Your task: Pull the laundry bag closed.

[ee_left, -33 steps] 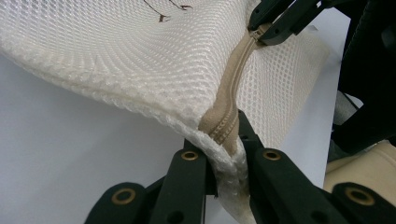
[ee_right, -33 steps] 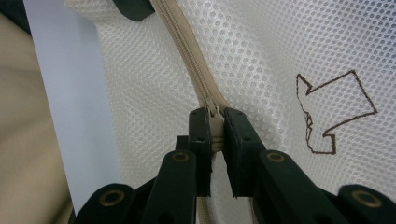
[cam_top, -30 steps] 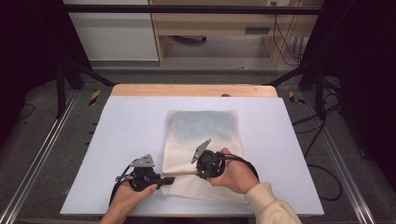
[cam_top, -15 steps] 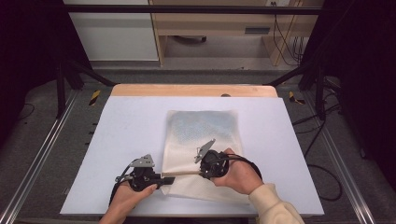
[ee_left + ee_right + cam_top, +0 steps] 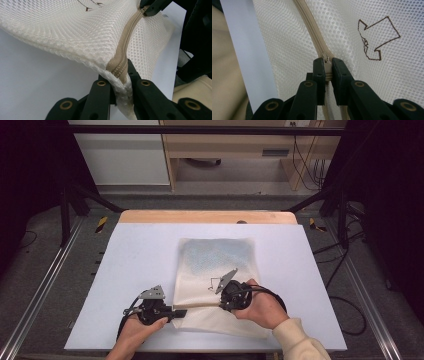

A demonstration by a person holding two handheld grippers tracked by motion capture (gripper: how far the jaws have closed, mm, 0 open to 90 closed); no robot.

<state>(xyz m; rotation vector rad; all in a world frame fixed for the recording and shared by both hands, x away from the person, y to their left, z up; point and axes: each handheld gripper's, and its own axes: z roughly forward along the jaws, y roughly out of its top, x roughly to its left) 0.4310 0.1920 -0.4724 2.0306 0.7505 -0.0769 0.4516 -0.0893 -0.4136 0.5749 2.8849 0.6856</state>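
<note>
A white mesh bag (image 5: 215,262) with a beige zipper lies on the white table (image 5: 125,265). My left gripper (image 5: 180,312) is shut on the bag's near left corner. In the left gripper view its jaws (image 5: 122,75) pinch the zipper's end and lift the mesh (image 5: 75,30). My right gripper (image 5: 224,301) is a short way to the right, on the same near edge. In the right gripper view it (image 5: 327,62) is shut on the zipper pull, and the zipper (image 5: 312,27) runs away ahead of it. A brown outline mark (image 5: 377,37) is printed on the mesh.
A wooden strip (image 5: 207,216) borders the table's far edge. Metal rails (image 5: 45,285) run along both sides. Cables (image 5: 345,300) lie on the floor at the right. A cream sleeve (image 5: 300,342) comes in at the bottom right.
My right gripper has shifted a little to the right along the bag's near edge, widening the gap to the left gripper. The left gripper has stayed put.
</note>
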